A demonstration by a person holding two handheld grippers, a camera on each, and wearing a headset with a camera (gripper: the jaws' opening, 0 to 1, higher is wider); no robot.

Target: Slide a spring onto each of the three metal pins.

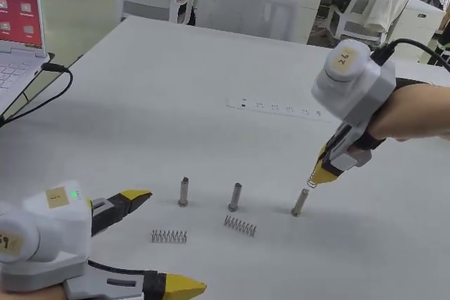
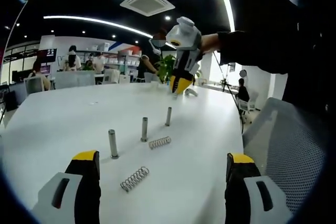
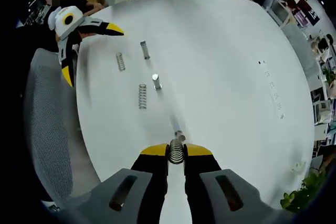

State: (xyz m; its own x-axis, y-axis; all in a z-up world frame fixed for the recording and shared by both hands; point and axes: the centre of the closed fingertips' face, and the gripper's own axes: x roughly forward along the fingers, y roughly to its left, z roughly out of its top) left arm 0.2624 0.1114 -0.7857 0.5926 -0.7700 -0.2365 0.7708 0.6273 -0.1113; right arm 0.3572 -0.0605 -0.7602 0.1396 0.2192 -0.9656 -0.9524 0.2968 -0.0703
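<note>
The right gripper (image 1: 320, 175) is pinched almost shut on a spring (image 3: 177, 153), held end-on between its yellow tips. The white table (image 1: 211, 89) is broad and smooth, so anything dropped could roll away. The left gripper (image 2: 163, 158) hangs low at 7 o'clock in the head view, jaws spread wide, holding nothing.

The likeliest slip is that the spring meets the right pin (image 1: 300, 202) off-centre. An end coil could then catch the rim, and the spring could buckle, pop from the pinch, or tip the pin.

The held spring sits just above that pin, at about 1 o'clock of its top. In the right gripper view the pin shows at 12 o'clock, just beyond the coil. The middle pin (image 1: 235, 197) and left pin (image 1: 183, 192) stand bare toward 9 o'clock. Two loose springs lie flat near them, one (image 1: 240, 225) at the middle pin's 5 o'clock and the other (image 1: 169, 236) at the left pin's 7 o'clock.
</note>
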